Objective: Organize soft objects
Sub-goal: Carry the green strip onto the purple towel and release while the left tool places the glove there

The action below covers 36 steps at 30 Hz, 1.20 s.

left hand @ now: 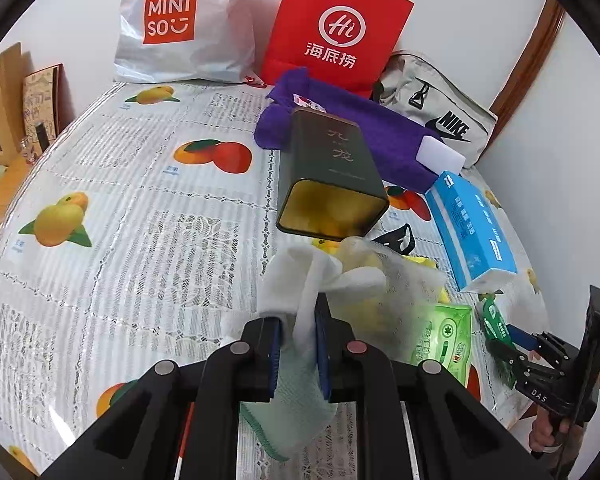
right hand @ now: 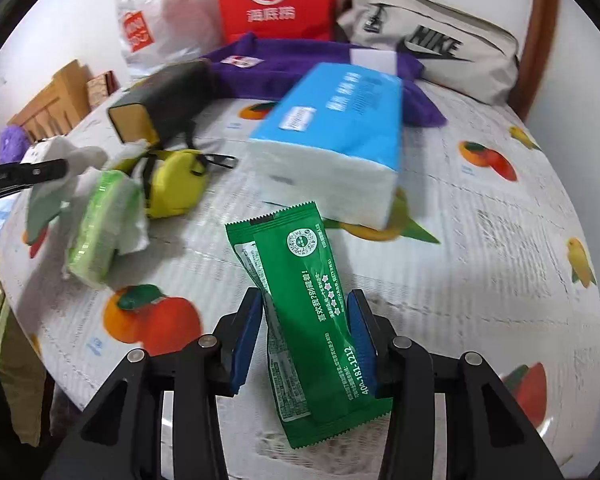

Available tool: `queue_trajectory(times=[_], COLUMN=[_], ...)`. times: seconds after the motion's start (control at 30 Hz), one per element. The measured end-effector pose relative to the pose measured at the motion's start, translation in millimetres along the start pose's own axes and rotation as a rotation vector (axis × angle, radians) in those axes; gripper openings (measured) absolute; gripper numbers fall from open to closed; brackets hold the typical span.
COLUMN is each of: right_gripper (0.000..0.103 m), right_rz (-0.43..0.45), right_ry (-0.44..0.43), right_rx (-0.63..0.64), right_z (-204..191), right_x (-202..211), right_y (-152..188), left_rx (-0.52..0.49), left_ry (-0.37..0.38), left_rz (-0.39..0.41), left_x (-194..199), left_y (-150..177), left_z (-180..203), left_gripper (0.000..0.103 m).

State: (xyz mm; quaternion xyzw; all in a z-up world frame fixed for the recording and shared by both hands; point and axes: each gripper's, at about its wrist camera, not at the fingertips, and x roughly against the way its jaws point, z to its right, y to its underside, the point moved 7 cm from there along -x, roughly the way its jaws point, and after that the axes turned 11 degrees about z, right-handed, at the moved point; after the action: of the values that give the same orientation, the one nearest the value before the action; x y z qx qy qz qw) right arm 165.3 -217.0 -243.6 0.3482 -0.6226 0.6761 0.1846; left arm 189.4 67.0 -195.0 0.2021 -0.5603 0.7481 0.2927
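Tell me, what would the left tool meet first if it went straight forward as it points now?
Probably the open mouth of the dark tin, lying on its side ahead of the left tool, which grips a white cloth. Depth is unclear.

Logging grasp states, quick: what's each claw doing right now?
Left claw: closed on a white cloth, held above the table.
Right claw: closed on a green sachet, pads against both its sides.
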Motion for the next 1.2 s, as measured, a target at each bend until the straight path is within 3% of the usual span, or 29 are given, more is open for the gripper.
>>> queue_trajectory(times=[0.37, 0.8, 1.2], right_gripper=[0.044, 0.044, 0.043], right_rz=[0.069, 0.139, 0.17], right_ry=[-0.081, -0.159, -0.186], right_rx=[-0.052, -0.028, -0.01], right_z=[1.5, -12.9, -9.5], right_x=[19.3, 37.0, 19.9], right_y=[-16.7, -64.5, -124.6], left_rx=[0.071, 0.056, 0.027], left_ry=[0.031, 0.072, 0.07], left_rz=[-0.009, 0.014, 0.03], left_x=[10.6, 22.7, 7.6], left_y=[-1.9, -45.9, -90.4], left_z=[4.4, 25.2, 38.7], left_gripper=[0.015, 0.015, 0.015])
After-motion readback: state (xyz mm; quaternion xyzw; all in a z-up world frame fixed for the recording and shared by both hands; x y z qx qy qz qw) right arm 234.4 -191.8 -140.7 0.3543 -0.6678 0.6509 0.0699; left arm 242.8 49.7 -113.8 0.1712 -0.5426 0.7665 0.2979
